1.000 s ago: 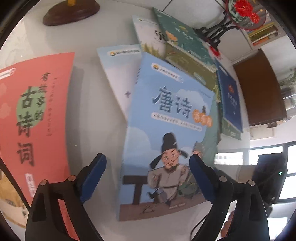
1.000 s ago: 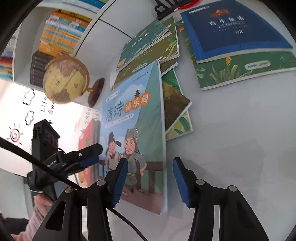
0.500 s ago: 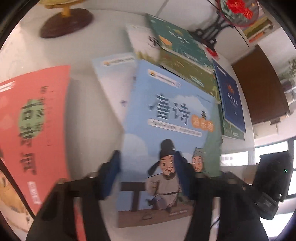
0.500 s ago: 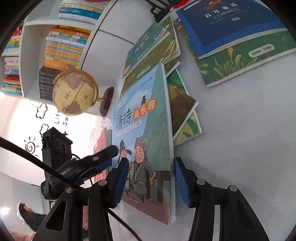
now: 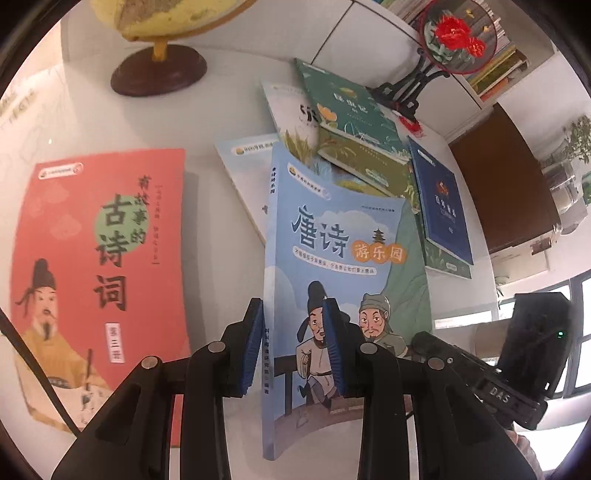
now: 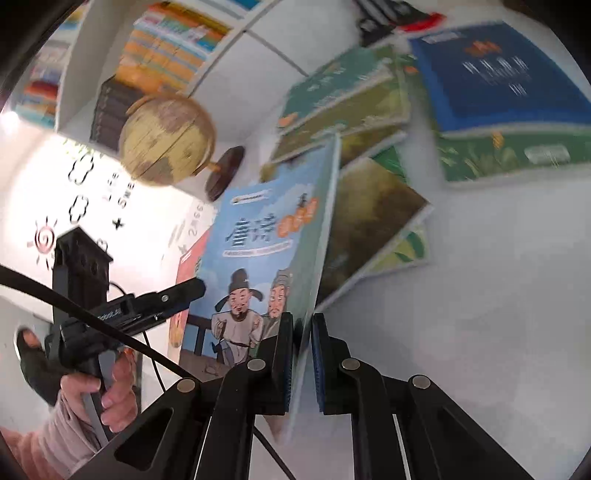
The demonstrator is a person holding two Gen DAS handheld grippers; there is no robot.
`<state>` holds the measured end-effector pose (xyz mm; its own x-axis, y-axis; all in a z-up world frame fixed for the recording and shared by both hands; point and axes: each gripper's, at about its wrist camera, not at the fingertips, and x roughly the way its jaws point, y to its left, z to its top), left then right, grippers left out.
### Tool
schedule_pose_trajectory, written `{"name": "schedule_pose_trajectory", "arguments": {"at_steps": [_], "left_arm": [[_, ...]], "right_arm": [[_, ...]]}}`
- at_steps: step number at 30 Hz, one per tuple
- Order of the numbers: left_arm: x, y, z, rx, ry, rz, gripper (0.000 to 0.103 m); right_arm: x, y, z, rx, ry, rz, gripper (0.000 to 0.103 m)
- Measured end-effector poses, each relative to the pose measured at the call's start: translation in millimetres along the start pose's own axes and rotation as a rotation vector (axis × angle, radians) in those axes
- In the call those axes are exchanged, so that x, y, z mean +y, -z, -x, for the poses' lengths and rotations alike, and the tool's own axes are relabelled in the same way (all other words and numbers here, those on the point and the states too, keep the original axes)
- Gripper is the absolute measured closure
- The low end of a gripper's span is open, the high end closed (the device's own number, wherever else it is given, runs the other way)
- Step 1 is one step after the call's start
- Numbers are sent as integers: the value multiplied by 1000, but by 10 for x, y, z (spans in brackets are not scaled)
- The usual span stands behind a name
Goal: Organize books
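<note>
White table (image 5: 221, 258); both claws (image 5: 293, 347) (image 6: 302, 360) clamped on blue book (image 5: 343, 266).

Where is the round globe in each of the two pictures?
Left wrist view: the globe sits at the top left, cut off by the edge, on its dark round base.
Right wrist view: the globe is upper left of centre, in front of the bookshelf.
Shared landmark: the blue poetry book, shown in both views, gripped by the left tongs and the right tongs.
</note>
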<state>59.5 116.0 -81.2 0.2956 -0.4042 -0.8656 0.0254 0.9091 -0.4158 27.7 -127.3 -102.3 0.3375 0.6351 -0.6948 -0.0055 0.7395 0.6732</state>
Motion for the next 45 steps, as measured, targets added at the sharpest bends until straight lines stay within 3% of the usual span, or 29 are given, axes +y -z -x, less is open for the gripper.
{"name": "schedule_pose_trajectory", "arguments": {"at_steps": [11,21,29,35,38,39,40,42,43,45], "left_arm": [[487,-33,436,-74,-33,70,75],[1336,28,857,-130,-106,179,75],[1771,70,725,-87,-139,225,75],[1839,106,557,-30,-186,210,74],[1845,74,541,-22,-212,214,59],[1852,60,536,-9,-247,219,59],[1842,36,529,12,-295,224,56],[1795,5,536,53,-327,234,57],[1756,-4,528,88,-318,240,57],[1599,-12,504,159,-283,228,47]], "right_arm": [[781,-166,-169,1,-57,148,93],[1539,-103,-824,86,-107,251,92],[1688,20,-1332,146,-76,226,92],[1570,134,-1461,173,3,172,92],[1531,136,-1457,175,20,135,89],[1520,130,-1478,195,32,119,84],[1518,126,-1499,214,43,110,68],[1582,123,-1495,227,82,127,57],[1615,139,-1435,214,98,151,56],[1681,117,-1311,195,160,237,52]]}}
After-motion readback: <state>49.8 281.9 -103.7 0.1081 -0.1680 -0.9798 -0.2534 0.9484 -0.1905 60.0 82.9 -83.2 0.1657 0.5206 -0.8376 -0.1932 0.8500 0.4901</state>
